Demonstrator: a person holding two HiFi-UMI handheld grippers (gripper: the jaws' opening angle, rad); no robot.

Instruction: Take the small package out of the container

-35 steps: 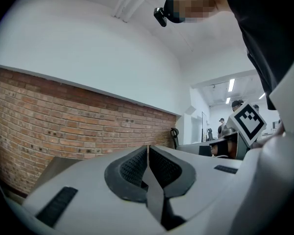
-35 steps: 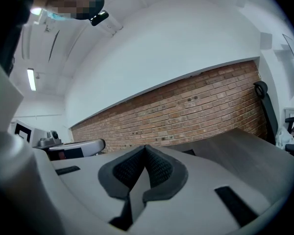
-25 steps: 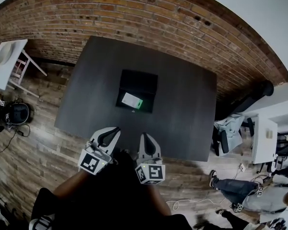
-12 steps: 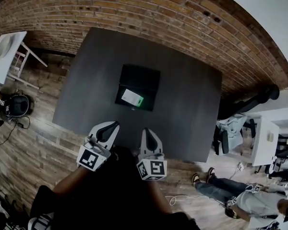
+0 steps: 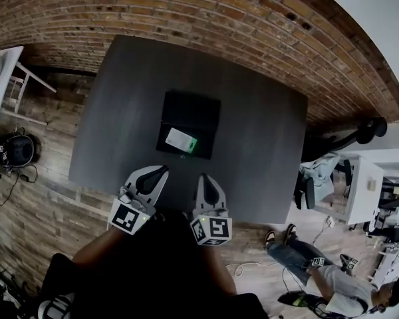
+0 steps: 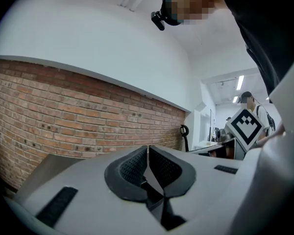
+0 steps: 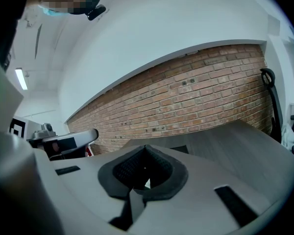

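In the head view a black open container [image 5: 189, 123] sits in the middle of the dark table [image 5: 253, 145]. Inside it, toward its near side, lies a small white package with a green end [image 5: 181, 140]. My left gripper [image 5: 154, 175] and right gripper [image 5: 207, 180] hover side by side over the table's near edge, well short of the container. Both are shut with nothing between the jaws. In the left gripper view the left gripper [image 6: 147, 151] points at the brick wall; in the right gripper view the right gripper [image 7: 144, 152] points over the table top, the container's far rim [image 7: 179, 150] just showing.
A brick wall [image 5: 186, 18] runs behind the table. A white table [image 5: 0, 78] and bags [image 5: 16, 153] stand at the left on the wood floor. At the right are desks, an office chair [image 5: 316, 178] and people [image 5: 319, 271].
The head view has shifted slightly, so the table and container sit a little lower and nearer in the frame. Both grippers stay shut by the table's near edge. People at the right have moved.
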